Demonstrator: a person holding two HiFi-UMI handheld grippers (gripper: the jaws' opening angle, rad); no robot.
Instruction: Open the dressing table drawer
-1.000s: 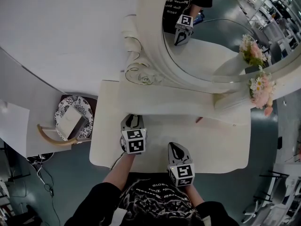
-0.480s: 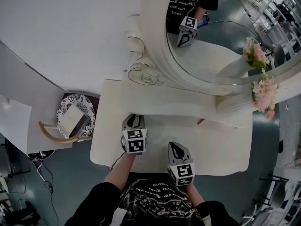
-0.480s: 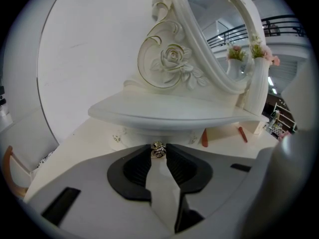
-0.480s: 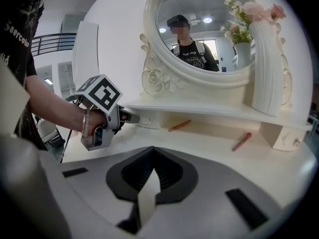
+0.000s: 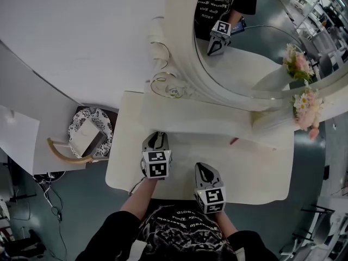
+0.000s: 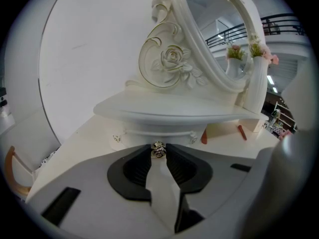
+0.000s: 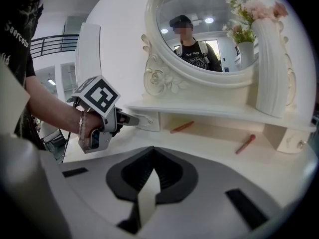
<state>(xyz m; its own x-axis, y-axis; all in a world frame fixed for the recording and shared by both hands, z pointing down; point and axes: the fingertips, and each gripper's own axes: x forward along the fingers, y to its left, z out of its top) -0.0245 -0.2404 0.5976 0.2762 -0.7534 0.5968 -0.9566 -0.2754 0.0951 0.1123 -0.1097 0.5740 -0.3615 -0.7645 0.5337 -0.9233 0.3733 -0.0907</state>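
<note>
L gripper (image 6: 158, 153) is pinching the small metal drawer knob (image 6: 158, 148) at centre frame. Its jaws are narrow on it and angled down, prob. for a straight pull. The drawer (image 6: 149, 134) is sitting shut under the shelf (image 6: 169, 108). R gripper (image 7: 152, 154) is hovering low w/ jaws together, empty, clear of the pull path.

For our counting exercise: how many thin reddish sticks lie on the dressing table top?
2. One reddish stick lies under the shelf near its middle; the second stick lies further right. Others may be hidden beneath the shelf.
</note>
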